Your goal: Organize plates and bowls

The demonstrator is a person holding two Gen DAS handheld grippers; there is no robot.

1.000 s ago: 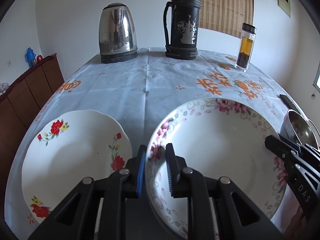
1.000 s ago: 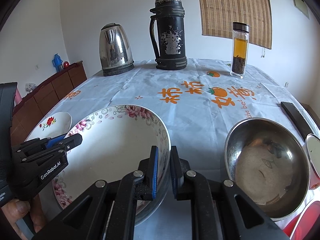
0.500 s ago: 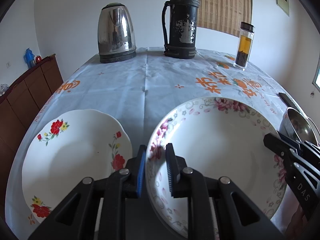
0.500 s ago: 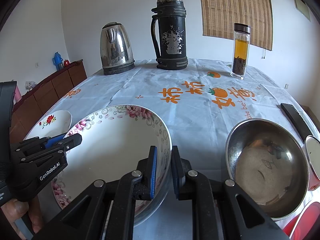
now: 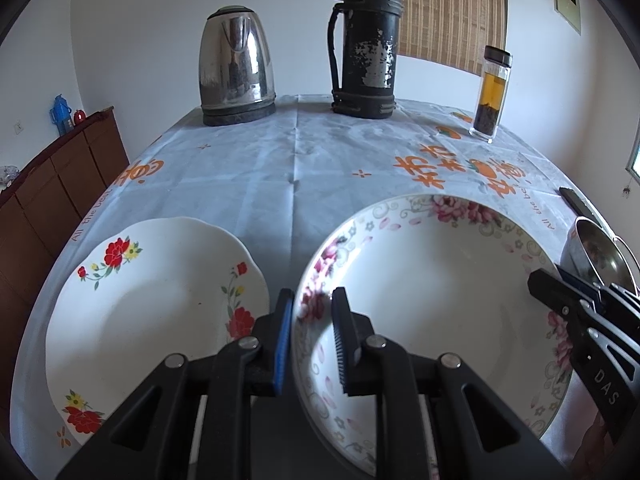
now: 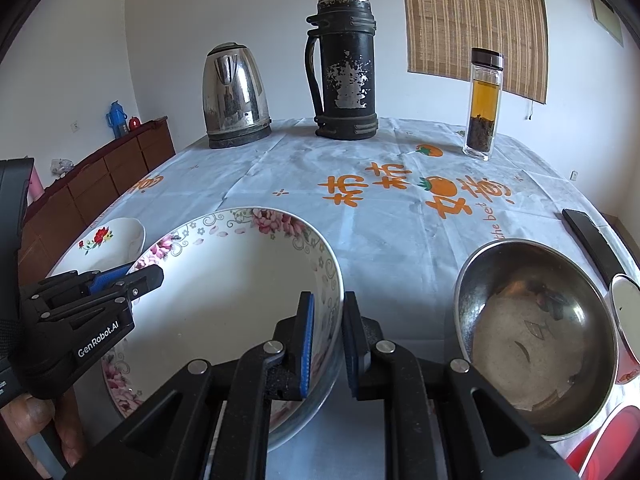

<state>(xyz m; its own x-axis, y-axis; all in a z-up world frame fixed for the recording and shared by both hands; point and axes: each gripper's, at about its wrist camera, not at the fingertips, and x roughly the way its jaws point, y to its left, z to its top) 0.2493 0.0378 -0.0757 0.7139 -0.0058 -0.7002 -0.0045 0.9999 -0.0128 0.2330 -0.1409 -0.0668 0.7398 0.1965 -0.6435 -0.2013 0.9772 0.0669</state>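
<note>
A wide pink-flowered bowl (image 5: 432, 300) (image 6: 240, 300) is held between both grippers over the near part of the table. My left gripper (image 5: 310, 304) is shut on its left rim and shows in the right wrist view as the left gripper (image 6: 132, 276). My right gripper (image 6: 328, 308) is shut on the bowl's right rim; the left wrist view catches the right gripper (image 5: 560, 292) at the far side. A white plate with red flowers (image 5: 160, 312) (image 6: 104, 240) lies just left of the bowl. A steel bowl (image 6: 532, 328) (image 5: 596, 252) sits to its right.
At the back of the table stand a steel kettle (image 5: 236, 68), a worn black thermos (image 5: 366, 40) and a glass tea bottle (image 6: 482, 104). A black flat object (image 6: 592, 236) lies by the right edge, a red and white dish (image 6: 624, 320) beside the steel bowl. A wooden cabinet (image 5: 48, 200) lines the left.
</note>
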